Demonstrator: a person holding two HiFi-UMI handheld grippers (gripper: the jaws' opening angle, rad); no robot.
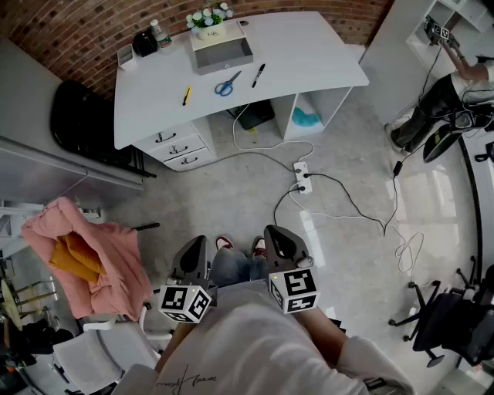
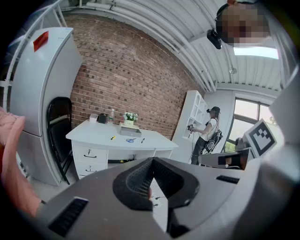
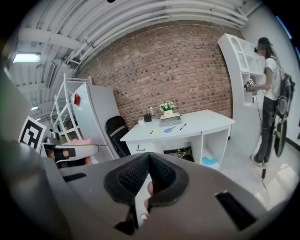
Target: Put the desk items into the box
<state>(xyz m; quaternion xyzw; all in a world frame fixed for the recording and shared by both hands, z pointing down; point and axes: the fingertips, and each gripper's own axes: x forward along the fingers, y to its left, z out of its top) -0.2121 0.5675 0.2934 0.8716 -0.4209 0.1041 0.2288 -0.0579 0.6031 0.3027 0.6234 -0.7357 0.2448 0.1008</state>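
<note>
**Jaws Resting Together, Items Lying Out**

The white desk (image 1: 309,54) is standing well apart from the left gripper (image 1: 196,242) and right gripper (image 1: 278,231), both pressing empty jaws together. On the desk, the grey box (image 1: 224,55) is sitting behind the scissors (image 1: 225,85), pen (image 1: 258,75) and yellow item (image 1: 186,96).

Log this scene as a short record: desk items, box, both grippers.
desk: white, against the brick wall
loose items: scissors, pen, yellow pen
box: grey, open, at the desk's back, beside the flowers
left gripper: jaws shut, empty, far from the desk
right gripper: jaws shut, empty, far from the desk
progress: nothing boxed yet
</note>
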